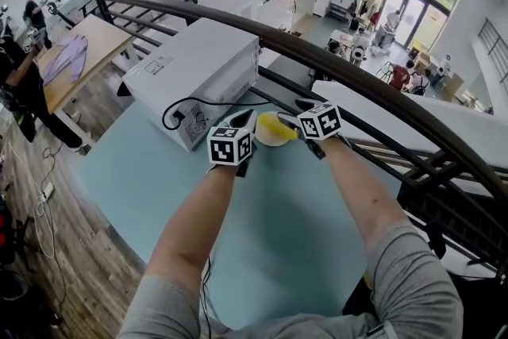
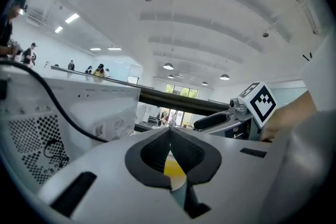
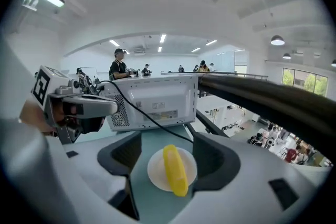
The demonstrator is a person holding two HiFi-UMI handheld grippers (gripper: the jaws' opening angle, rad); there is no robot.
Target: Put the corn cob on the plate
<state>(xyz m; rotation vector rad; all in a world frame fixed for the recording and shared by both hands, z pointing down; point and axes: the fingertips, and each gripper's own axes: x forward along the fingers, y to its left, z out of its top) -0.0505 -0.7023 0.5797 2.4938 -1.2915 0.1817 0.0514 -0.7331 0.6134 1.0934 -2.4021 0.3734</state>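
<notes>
A yellow corn cob (image 3: 175,169) lies across a small white plate (image 3: 156,173) on the light blue table (image 1: 294,210). In the head view the corn cob (image 1: 270,123) and plate (image 1: 268,139) sit between the two gripper heads. My right gripper (image 3: 168,152) hangs above them with its jaws wide open and nothing touching the pads. My left gripper (image 2: 169,134) has its pads meeting at the tips, with nothing held; yellow corn (image 2: 172,168) shows through the gap below them. In the head view the left gripper (image 1: 248,118) is just left of the plate and the right gripper (image 1: 292,113) just right of it.
A white microwave (image 1: 194,75) stands on the table behind the plate, its black cable (image 1: 198,103) looping towards it. A dark curved railing (image 1: 357,75) runs along the table's far side, with a drop beyond. People work at tables (image 1: 75,52) to the left.
</notes>
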